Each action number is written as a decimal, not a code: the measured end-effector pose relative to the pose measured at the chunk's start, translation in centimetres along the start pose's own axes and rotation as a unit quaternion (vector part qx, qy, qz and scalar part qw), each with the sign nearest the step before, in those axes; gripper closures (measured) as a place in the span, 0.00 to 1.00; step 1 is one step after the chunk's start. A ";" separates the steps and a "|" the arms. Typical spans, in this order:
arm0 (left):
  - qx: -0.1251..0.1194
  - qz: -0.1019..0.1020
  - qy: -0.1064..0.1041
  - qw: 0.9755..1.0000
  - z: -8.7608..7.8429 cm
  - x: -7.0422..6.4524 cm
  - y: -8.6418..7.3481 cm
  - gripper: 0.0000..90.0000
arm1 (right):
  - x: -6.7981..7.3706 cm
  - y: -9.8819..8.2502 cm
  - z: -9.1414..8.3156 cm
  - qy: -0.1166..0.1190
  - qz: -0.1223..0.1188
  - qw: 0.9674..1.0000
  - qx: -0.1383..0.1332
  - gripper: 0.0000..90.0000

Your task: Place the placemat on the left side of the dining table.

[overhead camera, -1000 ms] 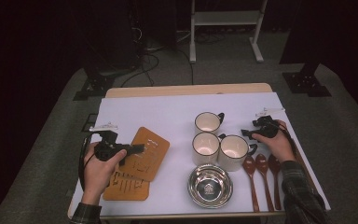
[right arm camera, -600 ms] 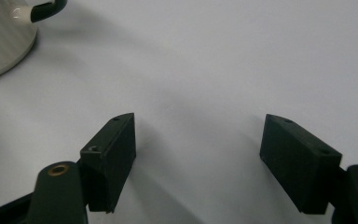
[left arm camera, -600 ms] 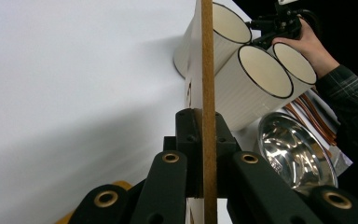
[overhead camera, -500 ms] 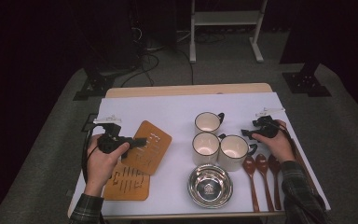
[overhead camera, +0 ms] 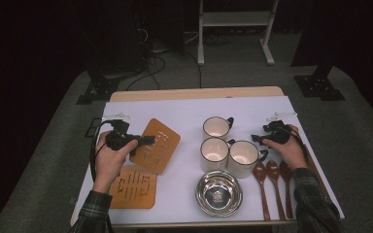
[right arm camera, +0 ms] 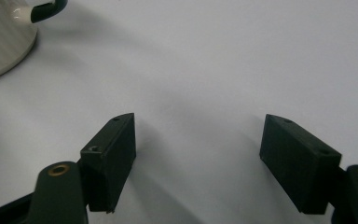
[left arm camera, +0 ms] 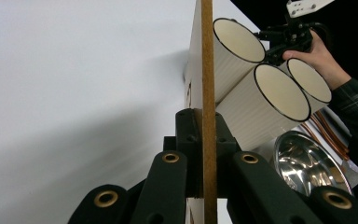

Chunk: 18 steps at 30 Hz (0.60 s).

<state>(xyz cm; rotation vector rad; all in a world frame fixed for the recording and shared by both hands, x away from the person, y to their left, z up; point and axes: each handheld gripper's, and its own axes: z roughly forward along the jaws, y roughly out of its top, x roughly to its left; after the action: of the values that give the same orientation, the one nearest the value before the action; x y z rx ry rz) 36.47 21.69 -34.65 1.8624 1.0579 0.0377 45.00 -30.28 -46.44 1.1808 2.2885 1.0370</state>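
Worktop [overhead camera: 189, 109] under white cover, high view: left gripper [overhead camera: 145, 140] clamped on near-left edge of thin brown slotted wooden board [overhead camera: 158, 145], raised and tilted over second matching board [overhead camera: 135, 187] lying flat at near left. Three cream enamel mugs [overhead camera: 216, 128] clustered at centre, steel bowl [overhead camera: 219, 192] nearer, three dark wooden spoons [overhead camera: 272, 182] at near right. Right gripper [overhead camera: 255, 139] just right of mugs. Left gripper view: jaws pinched on board [left arm camera: 208, 93] seen edge-on, mugs [left arm camera: 261, 100] beyond. Right gripper view: right gripper [right arm camera: 198, 154] with jaws spread wide, holding nothing, over bare cover.
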 end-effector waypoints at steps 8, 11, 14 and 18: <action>-0.002 0.007 0.002 1.000 0.6 0.5 0.7 0.96 | 0.0 0.0 0.0 0.000 0.000 1.000 0.000 0.28; -0.002 0.010 0.004 1.000 0.8 0.6 0.9 0.96 | 0.0 0.0 0.0 0.000 0.000 1.000 0.000 0.28; -0.002 0.011 0.007 1.000 0.9 0.7 1.2 0.96 | 0.0 0.0 0.0 -0.001 -0.001 1.000 0.000 0.28; -0.002 0.013 0.006 1.000 1.2 0.9 1.5 0.96 | 0.0 0.0 0.0 -0.001 -0.001 1.000 0.000 0.28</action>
<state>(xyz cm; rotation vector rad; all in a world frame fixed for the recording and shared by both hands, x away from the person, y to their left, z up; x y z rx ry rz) 38.56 21.22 -34.50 1.8751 1.0421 0.0665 44.98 -30.27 -46.44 1.1780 2.2880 1.0353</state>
